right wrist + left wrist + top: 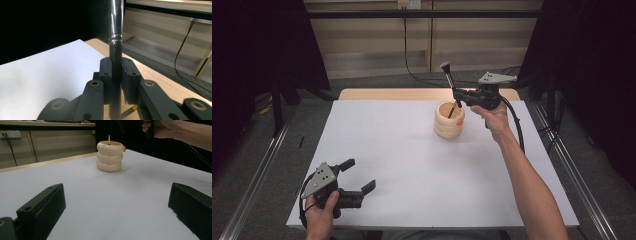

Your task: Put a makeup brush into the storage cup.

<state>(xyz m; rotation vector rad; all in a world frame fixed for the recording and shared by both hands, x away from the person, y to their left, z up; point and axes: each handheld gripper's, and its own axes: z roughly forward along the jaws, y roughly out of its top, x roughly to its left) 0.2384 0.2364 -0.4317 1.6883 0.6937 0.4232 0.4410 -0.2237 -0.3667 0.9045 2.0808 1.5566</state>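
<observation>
Nearest you, the left claw (362,181) rests at the near edge of the bench (412,165), jaws spread wide and empty, well apart from the ringed holder (449,120). Your right claw (457,96) hangs just above the holder's far rim, pressed tight on the makeup brush (449,81), pinching its dark handle with the bristles pointing up. The brush looks light, stiff and glossy, so it may slip or swivel; grip mid-handle, below the metal band (115,38). A pencil-like stick (109,139) stands inside the holder.
</observation>
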